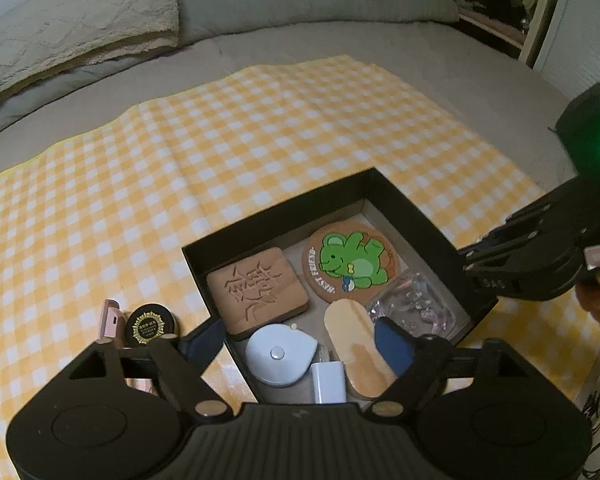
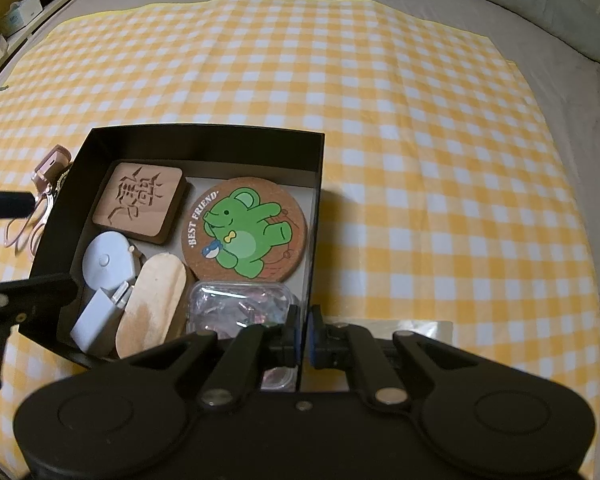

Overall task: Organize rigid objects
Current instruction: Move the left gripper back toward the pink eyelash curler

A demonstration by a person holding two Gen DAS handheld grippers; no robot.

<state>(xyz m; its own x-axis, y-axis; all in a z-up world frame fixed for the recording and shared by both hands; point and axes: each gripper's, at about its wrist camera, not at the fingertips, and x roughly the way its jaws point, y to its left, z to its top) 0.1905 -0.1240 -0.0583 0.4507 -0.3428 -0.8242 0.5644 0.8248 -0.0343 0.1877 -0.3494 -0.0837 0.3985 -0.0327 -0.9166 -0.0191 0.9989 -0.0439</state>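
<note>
A black box (image 1: 404, 204) (image 2: 316, 216) on a yellow checked cloth holds a carved wooden square (image 1: 258, 290) (image 2: 140, 202), a round green-bear coaster (image 1: 350, 262) (image 2: 246, 230), a pale blue round tape measure (image 1: 278, 354) (image 2: 108, 260), a white charger plug (image 1: 328, 382) (image 2: 94, 316), an oval wooden piece (image 1: 354, 346) (image 2: 152, 304) and a clear plastic case (image 1: 414, 302) (image 2: 236, 304). My left gripper (image 1: 300, 340) is open, straddling the box's near-left wall. My right gripper (image 2: 303, 330) is shut on the box's right wall near its front corner.
Outside the box on its left lie a black round tin with a gold emblem (image 1: 150, 324) and a pink device (image 1: 110, 318) (image 2: 50, 168) with a cord. Pillows and a blanket (image 1: 80, 28) lie beyond the cloth. A shiny packet (image 2: 416, 326) lies right of my right gripper.
</note>
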